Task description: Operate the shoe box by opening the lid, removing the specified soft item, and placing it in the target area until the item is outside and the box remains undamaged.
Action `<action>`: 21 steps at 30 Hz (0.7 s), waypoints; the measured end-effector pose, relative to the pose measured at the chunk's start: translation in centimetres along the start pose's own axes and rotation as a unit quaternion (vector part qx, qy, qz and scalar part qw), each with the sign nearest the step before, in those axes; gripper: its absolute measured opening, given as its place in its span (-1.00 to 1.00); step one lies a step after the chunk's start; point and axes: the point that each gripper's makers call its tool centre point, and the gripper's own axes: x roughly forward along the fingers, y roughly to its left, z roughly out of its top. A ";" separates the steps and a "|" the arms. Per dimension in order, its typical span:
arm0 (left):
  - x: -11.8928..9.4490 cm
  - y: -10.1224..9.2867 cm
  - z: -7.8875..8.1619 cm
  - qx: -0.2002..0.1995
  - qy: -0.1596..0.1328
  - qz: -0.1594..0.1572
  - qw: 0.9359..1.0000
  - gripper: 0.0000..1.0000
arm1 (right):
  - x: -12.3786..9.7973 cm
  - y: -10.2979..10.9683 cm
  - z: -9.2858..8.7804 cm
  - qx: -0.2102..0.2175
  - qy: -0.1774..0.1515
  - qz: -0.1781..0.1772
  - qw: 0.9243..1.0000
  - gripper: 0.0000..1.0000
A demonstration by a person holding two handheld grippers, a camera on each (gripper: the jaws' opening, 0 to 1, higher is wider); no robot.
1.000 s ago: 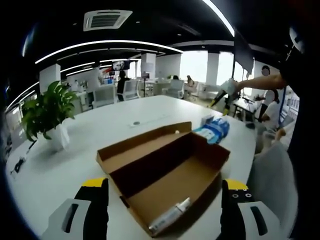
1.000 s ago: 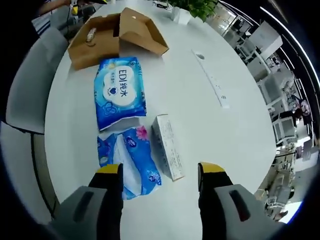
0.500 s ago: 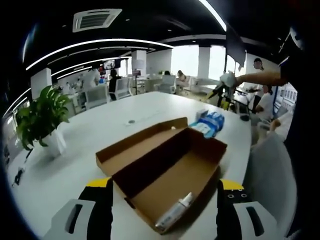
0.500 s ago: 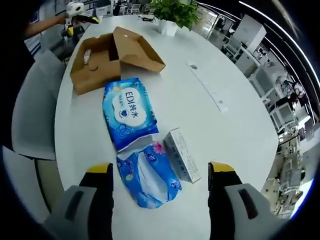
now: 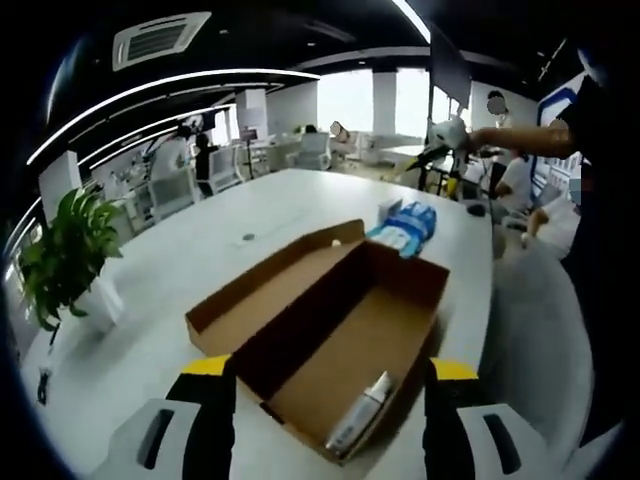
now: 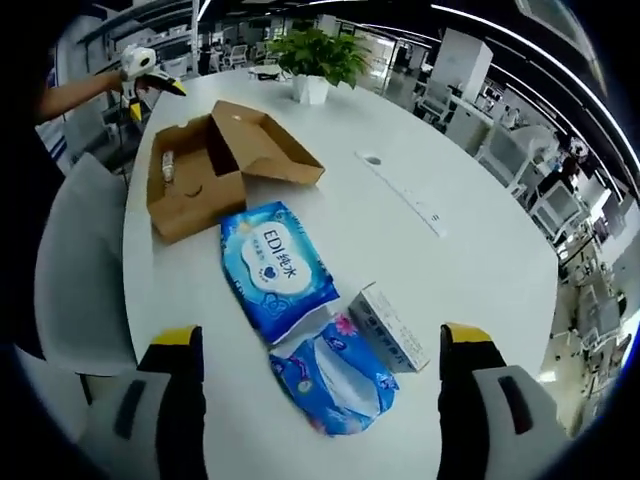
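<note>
An open cardboard shoe box [image 5: 330,330] lies on the white table with its lid folded back to the left, and a small white tube [image 5: 360,428] rests in its near corner. My left gripper [image 5: 330,440] hovers open over that near end. In the right gripper view the box [image 6: 215,170] lies far off at upper left. A blue wet-wipes pack [image 6: 278,270] and a blue floral tissue pack [image 6: 335,375] lie on the table beside a small white carton [image 6: 390,328]. My right gripper [image 6: 320,420] hangs open above the tissue pack, holding nothing.
A potted plant [image 5: 65,265] stands at the table's left; the same plant [image 6: 315,60] is at the far end in the right gripper view. Grey chairs [image 6: 75,280] line the table's edge. The blue packs [image 5: 405,225] lie beyond the box. People sit in the background.
Both views have shifted with the hands. The right gripper has risen and pulled back from the packs. The left gripper has edged closer over the box. Nothing on the table moved.
</note>
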 end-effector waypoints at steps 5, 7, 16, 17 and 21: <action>0.1 0.4 -0.5 0.006 0.019 -0.020 1.000 0.47 | -0.2 1.1 0.6 0.011 -0.011 -0.008 1.000 0.92; 0.1 0.5 -0.6 0.011 0.024 -0.024 0.999 0.44 | -0.3 1.3 0.7 0.014 -0.015 -0.011 1.000 0.92; 0.6 0.5 -0.6 0.030 0.047 -0.046 0.997 0.38 | -0.7 2.7 1.4 0.036 -0.045 -0.027 0.998 0.92; 0.7 0.4 -0.6 0.033 0.050 -0.048 0.997 0.38 | -0.8 2.9 1.5 0.039 -0.048 -0.029 0.998 0.92; 1.2 0.3 -0.7 0.048 0.066 -0.062 0.995 0.35 | -0.8 3.7 1.6 0.047 -0.056 -0.034 0.997 0.92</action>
